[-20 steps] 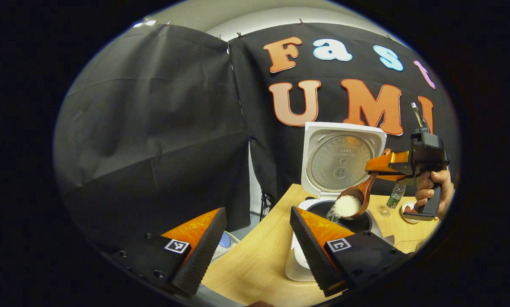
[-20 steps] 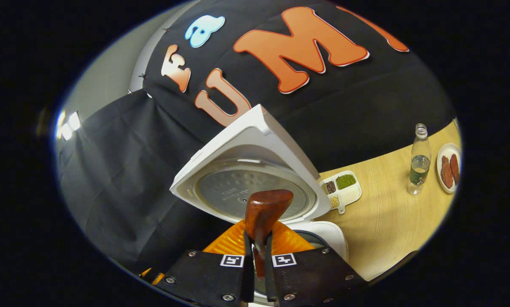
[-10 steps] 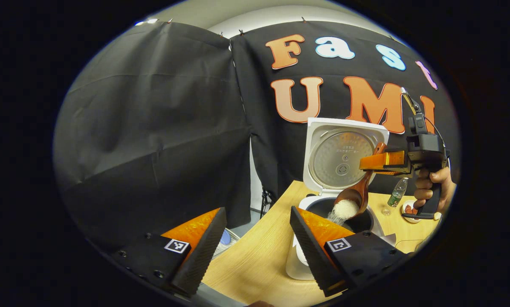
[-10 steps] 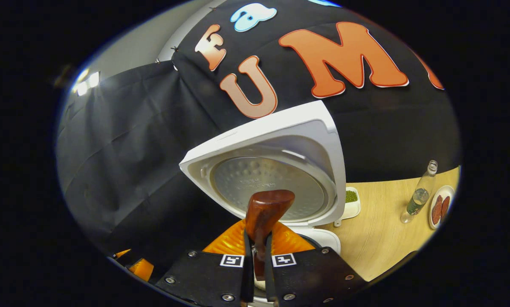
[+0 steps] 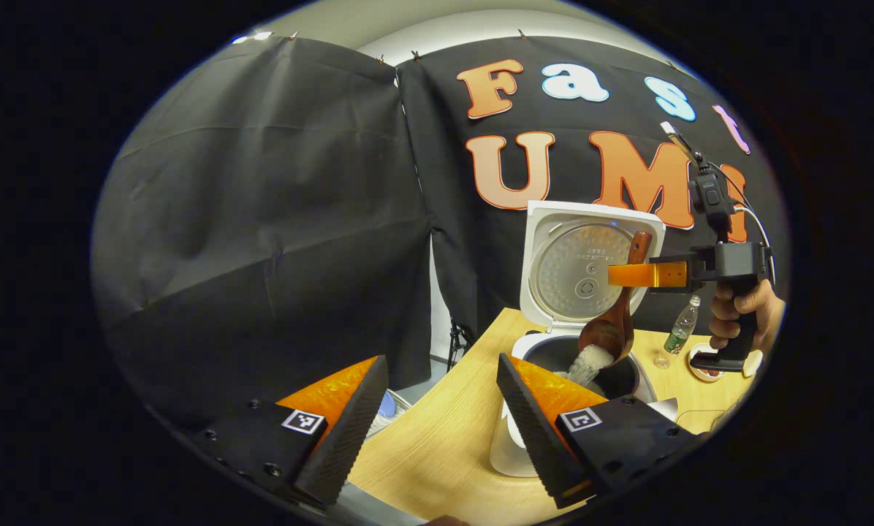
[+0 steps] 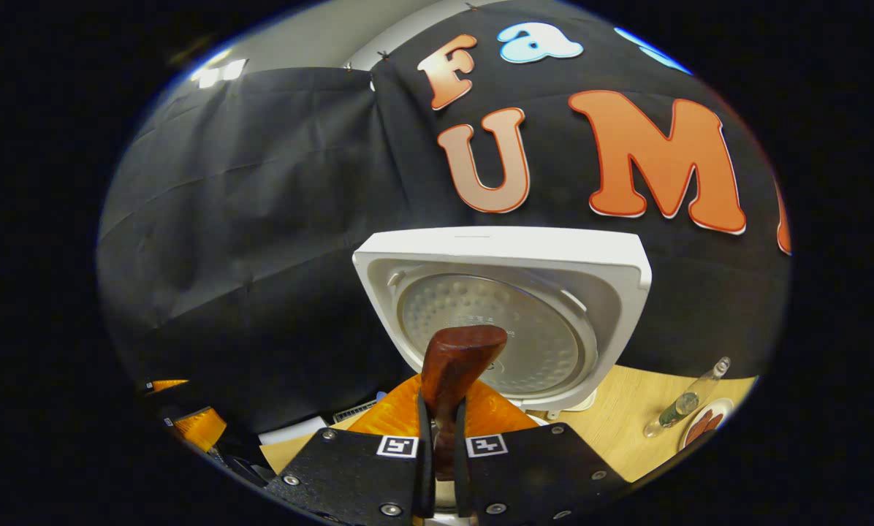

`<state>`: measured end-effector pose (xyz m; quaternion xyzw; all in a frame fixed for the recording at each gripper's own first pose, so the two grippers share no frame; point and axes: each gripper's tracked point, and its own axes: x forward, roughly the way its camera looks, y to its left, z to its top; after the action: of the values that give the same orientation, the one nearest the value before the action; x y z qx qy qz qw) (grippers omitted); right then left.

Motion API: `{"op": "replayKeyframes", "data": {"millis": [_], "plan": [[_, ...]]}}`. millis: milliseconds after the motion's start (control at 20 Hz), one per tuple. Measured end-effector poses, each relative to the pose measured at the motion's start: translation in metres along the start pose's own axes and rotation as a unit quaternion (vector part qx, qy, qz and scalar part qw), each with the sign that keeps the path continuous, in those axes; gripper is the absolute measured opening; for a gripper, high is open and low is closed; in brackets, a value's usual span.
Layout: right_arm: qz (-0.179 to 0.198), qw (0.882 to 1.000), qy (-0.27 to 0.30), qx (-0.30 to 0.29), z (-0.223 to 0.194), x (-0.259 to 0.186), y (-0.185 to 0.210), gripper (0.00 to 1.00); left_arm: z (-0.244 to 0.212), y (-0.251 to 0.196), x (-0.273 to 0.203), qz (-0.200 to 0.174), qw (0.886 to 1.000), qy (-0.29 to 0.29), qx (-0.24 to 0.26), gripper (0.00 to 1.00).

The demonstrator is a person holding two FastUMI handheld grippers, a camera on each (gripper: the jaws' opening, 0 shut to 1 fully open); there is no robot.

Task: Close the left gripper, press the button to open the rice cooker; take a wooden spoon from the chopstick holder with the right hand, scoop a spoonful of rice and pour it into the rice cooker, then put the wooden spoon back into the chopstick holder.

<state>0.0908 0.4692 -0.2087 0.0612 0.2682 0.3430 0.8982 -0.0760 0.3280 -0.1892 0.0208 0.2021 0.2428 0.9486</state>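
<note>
Wooden spoon point(image 5: 617, 330), stiff and light, pinched at its handle by the right gripper point(image 5: 636, 275), tips loose rice point(image 5: 589, 362) into the cooker point(image 5: 579, 369) right of centre; left gripper point(image 5: 437, 420) gapes empty.

Left gripper point(image 5: 437, 427): fingers spread wide apart, nothing between them, held low and pointing forward. Right gripper point(image 6: 437, 446): fingers drawn close together, pressing from both sides on the handle of the wooden spoon point(image 6: 455, 365), whose end rises just above and ahead of the fingertips. Seen from the left gripper view, right gripper point(image 5: 631, 275) held level, fingers pointing sideways, spoon hanging bowl-down below them. Hand point(image 5: 744, 314) wrapped around the grip below the right gripper's body, behind the fingers.
</note>
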Motion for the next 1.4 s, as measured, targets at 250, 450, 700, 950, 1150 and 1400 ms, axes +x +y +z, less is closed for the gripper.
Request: {"op": "replayKeyframes", "data": {"millis": [250, 450, 700, 950, 1150, 1400], "plan": [[0.029, 0.998, -0.009, -0.054, 0.007, 0.0, 0.017, 0.1, 0.002, 0.002, -0.005, 0.004, 1.0, -0.002, -0.005, 1.0], [0.032, 0.994, -0.025, -0.105, 0.019, -0.004, 0.022, 0.1, 0.001, 0.007, -0.007, 0.01, 1.0, -0.003, -0.006, 1.0], [0.018, 0.983, -0.048, -0.174, 0.03, -0.016, 0.026, 0.1, -0.002, 0.006, -0.01, 0.011, 1.0, -0.002, -0.008, 1.0], [0.01, 0.995, -0.042, -0.089, 0.028, -0.034, 0.002, 0.1, 0.004, -0.008, -0.016, 0.001, 1.0, -0.007, -0.009, 1.0], [-0.001, 0.998, -0.049, 0.028, 0.033, -0.077, -0.039, 0.1, 0.01, -0.032, -0.028, -0.013, 1.0, -0.016, -0.004, 1.0], [-0.041, 0.991, -0.062, 0.112, 0.018, -0.147, -0.108, 0.1, 0.016, -0.081, -0.042, -0.051, 0.999, -0.014, -0.009, 0.96]]}}
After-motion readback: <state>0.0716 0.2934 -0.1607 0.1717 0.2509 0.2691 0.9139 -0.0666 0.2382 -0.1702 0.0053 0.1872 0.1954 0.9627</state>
